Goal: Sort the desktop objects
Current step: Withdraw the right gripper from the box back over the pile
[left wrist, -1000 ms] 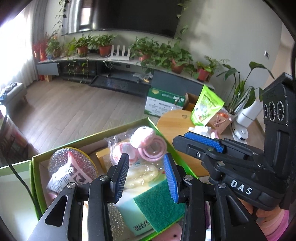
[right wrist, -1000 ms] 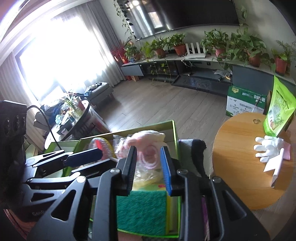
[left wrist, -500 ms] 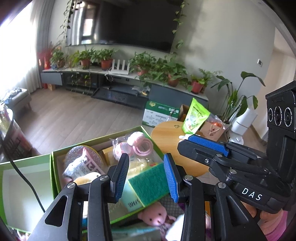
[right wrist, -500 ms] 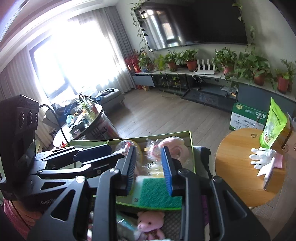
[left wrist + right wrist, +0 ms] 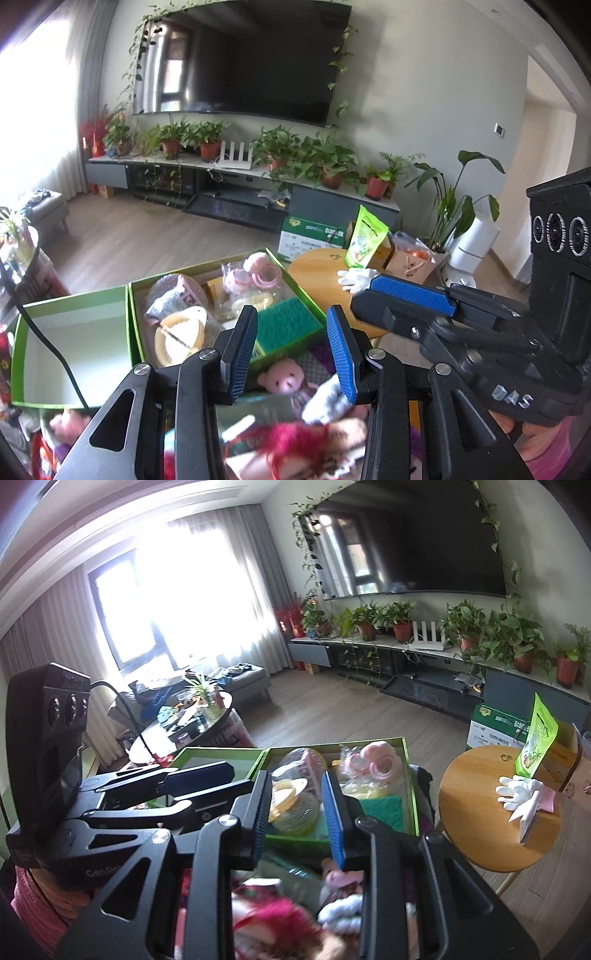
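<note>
- A green cardboard box (image 5: 137,325) with two compartments sits ahead; its left compartment (image 5: 70,347) shows only a bare white floor, and its right one is crowded to the rim.
- A round wooden side table (image 5: 476,812) stands just right of the box, apart from it.
- Both tools hover side by side above the clutter, aimed forward.
- The left hand-held gripper (image 5: 291,350) is open and holds nothing; the right hand-held gripper (image 5: 297,814) likewise.
- A rough green sponge (image 5: 286,326) lies in the right compartment's near corner.
- A pink plush pig (image 5: 282,376) lies before the box.
</note>
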Motion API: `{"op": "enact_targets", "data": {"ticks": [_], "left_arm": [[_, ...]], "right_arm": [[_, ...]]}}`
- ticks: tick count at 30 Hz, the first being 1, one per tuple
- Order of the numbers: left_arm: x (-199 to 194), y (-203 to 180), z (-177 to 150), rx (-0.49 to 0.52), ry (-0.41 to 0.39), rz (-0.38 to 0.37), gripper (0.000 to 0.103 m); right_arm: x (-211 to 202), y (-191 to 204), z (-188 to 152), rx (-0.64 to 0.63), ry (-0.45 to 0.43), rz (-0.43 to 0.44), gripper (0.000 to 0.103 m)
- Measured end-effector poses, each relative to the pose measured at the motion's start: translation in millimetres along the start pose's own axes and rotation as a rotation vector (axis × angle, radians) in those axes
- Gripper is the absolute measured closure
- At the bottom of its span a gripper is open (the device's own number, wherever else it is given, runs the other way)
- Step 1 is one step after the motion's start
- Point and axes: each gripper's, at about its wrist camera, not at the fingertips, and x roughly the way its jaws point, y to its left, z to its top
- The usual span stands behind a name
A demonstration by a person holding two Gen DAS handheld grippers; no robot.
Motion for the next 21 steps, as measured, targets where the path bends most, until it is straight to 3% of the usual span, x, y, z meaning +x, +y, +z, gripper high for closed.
{"op": "enact_targets", "data": {"ticks": [11, 21], "left_arm": [[-56.7, 0.2, -41.0, -0.038, -0.042, -0.022, 0.064], [-96.6, 7.3, -87.4, -0.035, -0.061, 0.054, 0.063]], "right_arm": [[-44.8, 52.9, -33.4, -0.065, -0.024, 0.042, 0.069], [-63.6, 81.3, -61.2, -0.096, -0.014, 0.071, 0.066]]}}
